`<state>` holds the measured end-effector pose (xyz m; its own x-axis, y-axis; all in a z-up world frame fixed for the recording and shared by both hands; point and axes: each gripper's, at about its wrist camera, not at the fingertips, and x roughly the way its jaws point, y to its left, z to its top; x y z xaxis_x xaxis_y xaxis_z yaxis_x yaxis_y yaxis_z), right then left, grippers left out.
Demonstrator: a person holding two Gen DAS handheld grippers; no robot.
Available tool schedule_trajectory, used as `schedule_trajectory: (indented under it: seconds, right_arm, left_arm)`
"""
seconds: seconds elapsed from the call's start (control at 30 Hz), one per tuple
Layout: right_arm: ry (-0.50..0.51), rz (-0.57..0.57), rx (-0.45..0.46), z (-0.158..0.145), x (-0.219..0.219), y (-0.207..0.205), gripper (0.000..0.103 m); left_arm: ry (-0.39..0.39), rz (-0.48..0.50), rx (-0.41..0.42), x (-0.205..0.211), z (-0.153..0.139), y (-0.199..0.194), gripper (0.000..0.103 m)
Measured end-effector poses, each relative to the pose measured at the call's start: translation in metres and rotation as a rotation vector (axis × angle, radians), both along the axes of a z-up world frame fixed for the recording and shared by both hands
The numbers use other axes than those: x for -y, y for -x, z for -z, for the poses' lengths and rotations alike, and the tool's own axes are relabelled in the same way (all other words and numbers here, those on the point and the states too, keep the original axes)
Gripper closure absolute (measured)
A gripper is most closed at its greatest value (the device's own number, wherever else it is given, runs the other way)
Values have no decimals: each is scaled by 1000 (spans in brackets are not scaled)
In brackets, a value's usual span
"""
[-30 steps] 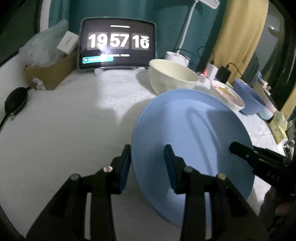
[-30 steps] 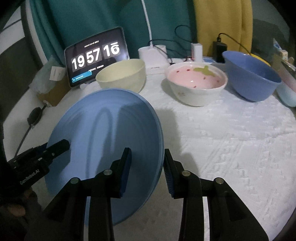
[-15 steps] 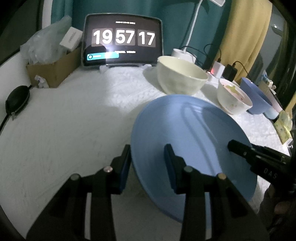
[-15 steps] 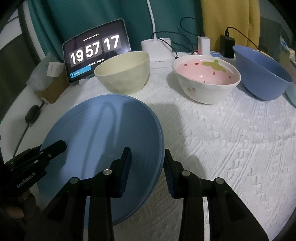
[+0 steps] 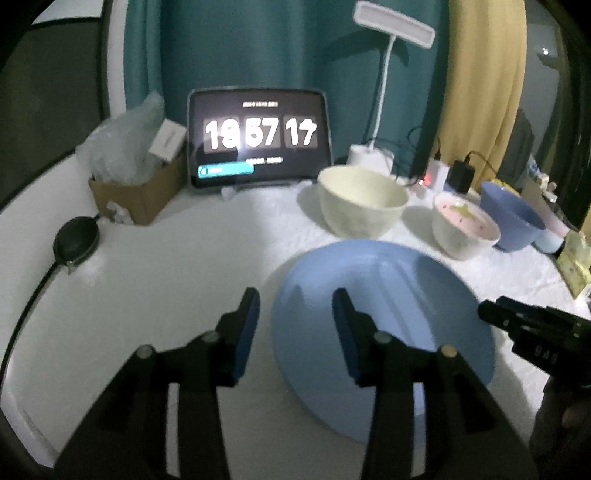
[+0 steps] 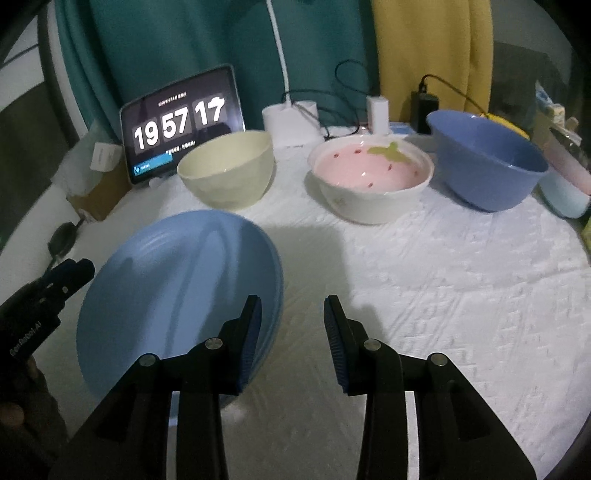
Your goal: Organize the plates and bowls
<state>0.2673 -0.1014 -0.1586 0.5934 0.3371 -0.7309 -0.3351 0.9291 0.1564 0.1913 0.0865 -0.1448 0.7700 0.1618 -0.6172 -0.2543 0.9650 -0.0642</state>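
Centrally, a blue plate (image 5: 384, 317) lies on the white textured tablecloth (image 6: 443, 295), at the near left part of the table as the right wrist view shows it. The left gripper (image 5: 295, 325) points down at a slant over the plate's left rim; its right finger hangs above the plate's surface, its left finger is outside the rim, and its jaws are opening, with the rim between them but neither pad pressing on it. The right gripper (image 6: 291, 325) also slants downward, its left finger over the plate's right edge and its right finger over bare cloth; its jaws stand apart and grip nothing.

Beyond the plate, three bowls sit in a row: a cream bowl (image 6: 227, 170), then a strawberry-patterned bowl (image 6: 369, 177) with a pink inside, then a blue bowl (image 6: 484, 162), each apart from the next. Behind the cream bowl, a tablet (image 5: 258, 140) shows a clock. A cardboard box (image 5: 136, 192) of plastic wrapping stands left of it, and a white desk lamp (image 5: 391, 22) rises to its right. Teal and yellow curtains hang at the back. The room is dim.
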Motion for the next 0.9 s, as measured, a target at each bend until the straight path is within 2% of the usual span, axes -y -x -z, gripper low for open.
schedule_trajectory:
  seconds: [0.43, 0.6, 0.9]
  right_arm:
    - [-22, 85, 71, -25, 66, 5, 66]
    - [-30, 130, 93, -32, 99, 1, 66]
    - [-38, 190, 134, -43, 147, -12, 66]
  left_arm:
    - [39, 162, 69, 70, -31, -5, 59]
    - [45, 232, 68, 104, -37, -19, 58]
    - [49, 299, 78, 149, -48, -49, 58]
